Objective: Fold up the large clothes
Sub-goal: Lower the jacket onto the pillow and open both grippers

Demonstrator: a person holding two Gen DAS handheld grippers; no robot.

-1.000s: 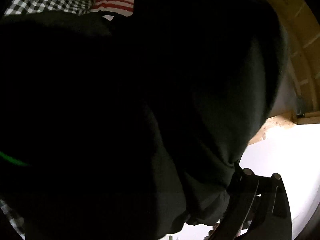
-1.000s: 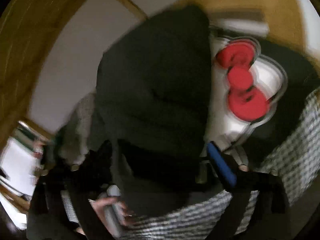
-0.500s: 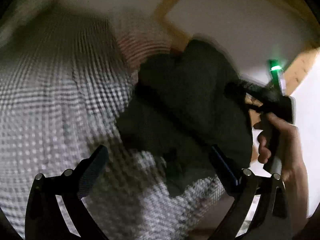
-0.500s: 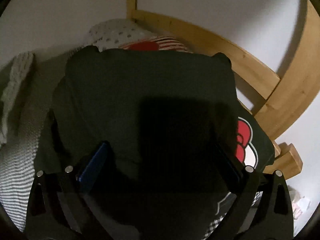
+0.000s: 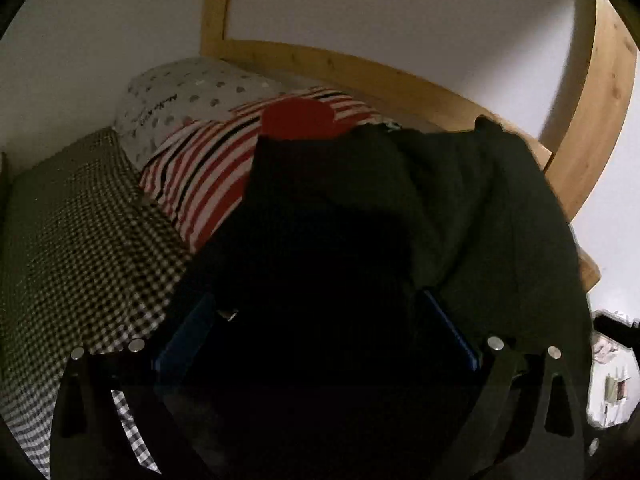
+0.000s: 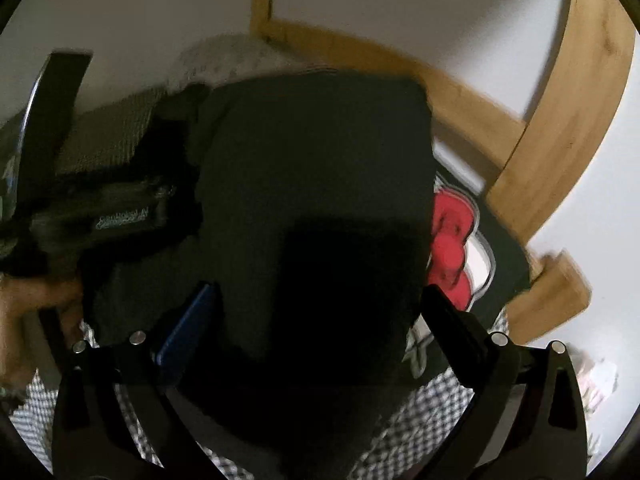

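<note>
A large dark garment [image 5: 460, 208] lies in folded layers on the bed, reaching the wooden frame. In the right wrist view the same dark garment [image 6: 312, 152] shows a red bow print [image 6: 450, 248] on a lower layer at the right. My left gripper [image 5: 318, 328] is open, blue-padded fingers wide apart over the cloth's near edge. My right gripper [image 6: 318, 320] is also open, straddling the top fold. The cloth directly between both pairs of fingers is in deep shadow. A hand [image 6: 36, 300] holds the left tool's housing [image 6: 104, 212] at the left.
A checked sheet [image 5: 80, 248] covers the mattress. A red-striped pillow [image 5: 200, 168] and a dotted pillow [image 5: 192, 96] lie at the head. A wooden bed frame [image 5: 592, 112] curves behind and to the right, with white wall beyond.
One second ago the dark cloth hung close against the left camera. It now lies on the bed, and both grippers stand open over it, pointing toward the headboard.
</note>
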